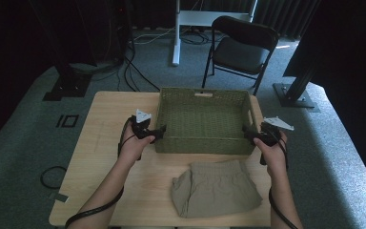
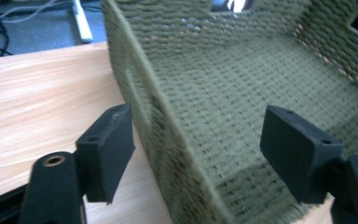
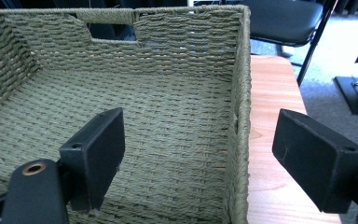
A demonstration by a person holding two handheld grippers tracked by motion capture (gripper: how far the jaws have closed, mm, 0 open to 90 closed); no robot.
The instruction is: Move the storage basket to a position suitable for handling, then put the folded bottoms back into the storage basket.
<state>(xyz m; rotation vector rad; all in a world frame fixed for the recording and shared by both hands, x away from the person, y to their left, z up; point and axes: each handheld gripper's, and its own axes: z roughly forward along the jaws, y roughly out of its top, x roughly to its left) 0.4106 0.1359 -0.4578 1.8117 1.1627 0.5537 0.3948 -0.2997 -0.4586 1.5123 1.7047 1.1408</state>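
An empty olive woven basket (image 1: 204,91) stands in the middle of the wooden table. My left gripper (image 1: 159,132) is open at the basket's left wall (image 2: 142,88), one jaw outside and one inside. My right gripper (image 1: 246,133) is open too, its jaws straddling the basket's right wall (image 3: 241,116). The walls stand between the pads without clear contact. A pair of folded khaki shorts (image 1: 214,188) lies on the table just in front of the basket, between the person's forearms.
The wooden table (image 1: 105,119) has bare surface left of the basket and a narrow strip on its right (image 3: 270,140). A black folding chair (image 1: 240,47) and a white desk leg (image 1: 176,33) stand on the carpet beyond the table. Cables lie on the floor.
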